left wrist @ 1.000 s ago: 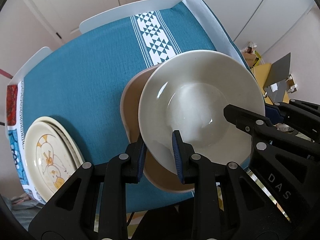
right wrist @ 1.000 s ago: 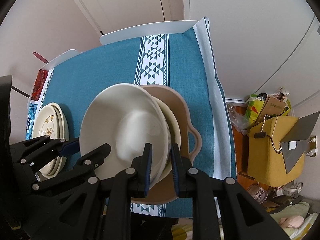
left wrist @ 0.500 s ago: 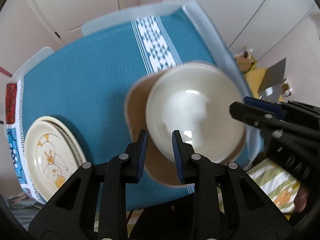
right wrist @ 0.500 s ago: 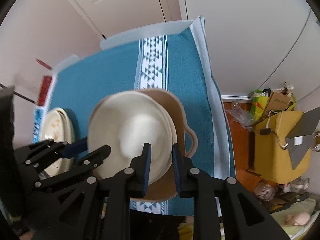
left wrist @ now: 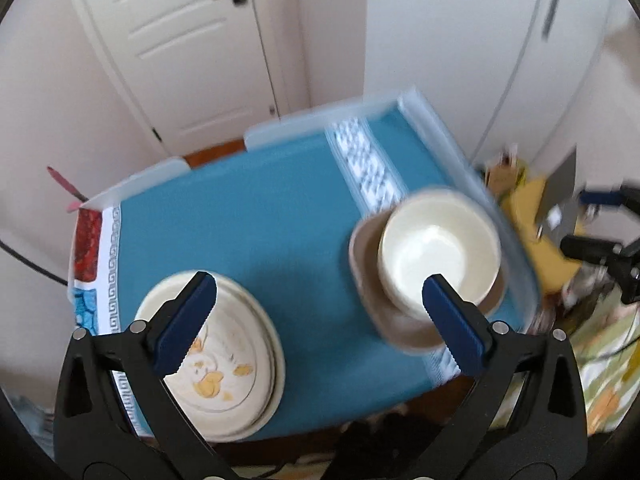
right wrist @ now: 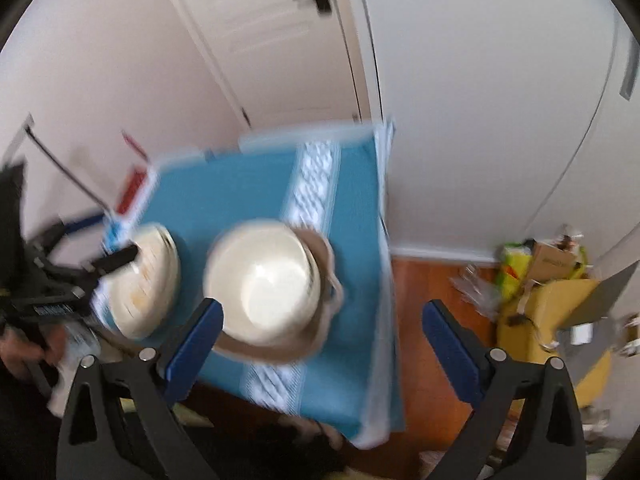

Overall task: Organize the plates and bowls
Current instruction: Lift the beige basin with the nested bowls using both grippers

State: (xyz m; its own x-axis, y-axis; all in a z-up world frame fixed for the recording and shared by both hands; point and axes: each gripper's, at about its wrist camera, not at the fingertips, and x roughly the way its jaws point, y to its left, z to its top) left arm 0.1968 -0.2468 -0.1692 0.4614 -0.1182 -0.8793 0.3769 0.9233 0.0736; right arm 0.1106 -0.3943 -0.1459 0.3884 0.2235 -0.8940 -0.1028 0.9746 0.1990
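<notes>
Desk (left wrist: 248, 216): rectangular, covered by a teal woven cloth with a white geometric band running toward 12 o'clock and pale borders; both views are motion-blurred.

Plates (left wrist: 224, 360): a short stack of round, glazed cream plates at 7 o'clock in the left wrist view; the top one bears a yellow-orange motif. In the right wrist view the stack lies at 9 o'clock of the bowls.

Dish (left wrist: 368, 276): a tan, matte-looking, rounded-square dish with a side handle, at 3 o'clock on the desk near the edge. It carries the bowls.

Bowls (left wrist: 440, 252): round, glossy cream-white bowls nested inside the dish; the exact number cannot be told through the blur. The right wrist view shows the same nest (right wrist: 264, 280) seated level.

Left gripper (left wrist: 316, 312): black frame, blue ribbed pads; jaws wide apart and holding nothing, raised above the desk between plates and bowls.

Right gripper (right wrist: 322, 332): same build; jaws wide apart, empty, above the near-right desk edge.

Step in hand, as a judgement: the bowls appear stacked and released, and plates and bowls form separate groups, so the task looks nearly or fully complete. Any next move would call only for checking that the nest sits centred, since the dish lies close to the desk edge, and nudging it inward if needed.
</notes>
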